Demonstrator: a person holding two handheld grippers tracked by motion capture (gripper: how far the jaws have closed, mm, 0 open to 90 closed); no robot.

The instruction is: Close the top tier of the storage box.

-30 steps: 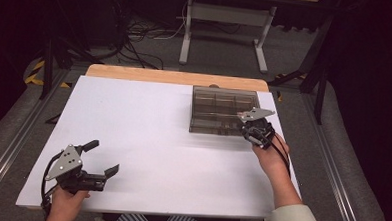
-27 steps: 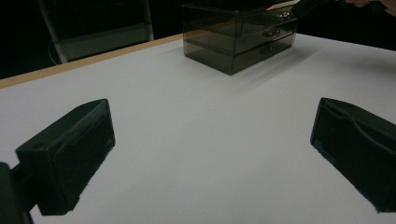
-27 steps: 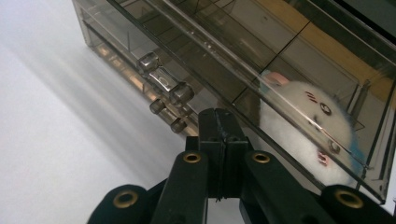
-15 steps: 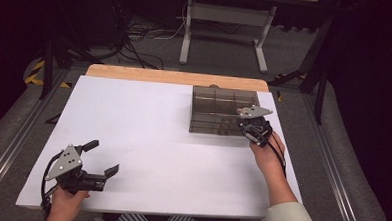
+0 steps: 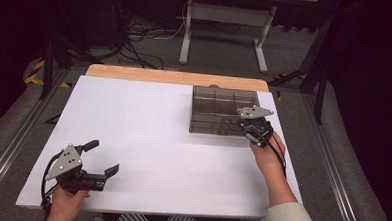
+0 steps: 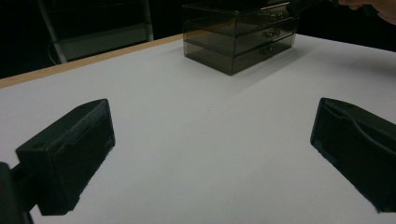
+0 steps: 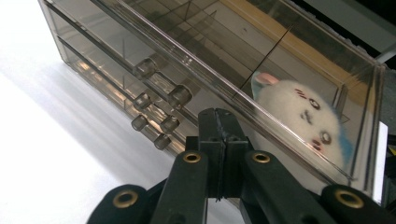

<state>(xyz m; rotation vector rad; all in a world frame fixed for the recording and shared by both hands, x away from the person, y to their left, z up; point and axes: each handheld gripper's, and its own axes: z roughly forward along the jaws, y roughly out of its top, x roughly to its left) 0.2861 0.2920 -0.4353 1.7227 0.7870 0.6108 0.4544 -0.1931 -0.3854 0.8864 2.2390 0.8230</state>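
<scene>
Almost nothing has moved since the earlier frames: my right gripper [image 5: 247, 124] has crept slightly nearer the front of the drawer box [image 5: 219, 104], and my left gripper [image 5: 98, 159] has stayed put near the front left of the surface [image 5: 147, 138].

Right jaws: pressed together, pinching nothing, with the tips against the front face of the top drawer [image 7: 224, 88], or just short of it; I cannot tell which. That drawer looks shut, its front flush with the ones below. The knobs [image 7: 179, 95] sit just left of the jaws, none between them.

Inside the top drawer, just right of and beyond the jaws, lies a white plush toy [image 7: 299, 116] with a pink ear and blue trim, behind the clear wall.

Left jaws: spread wide, nothing between them, well apart from the box ahead of them.

Judgement: with so little change, this reads as a finished push, the toy stowed and the drawer closed. If so, backing the right jaws off is what remains.
</scene>
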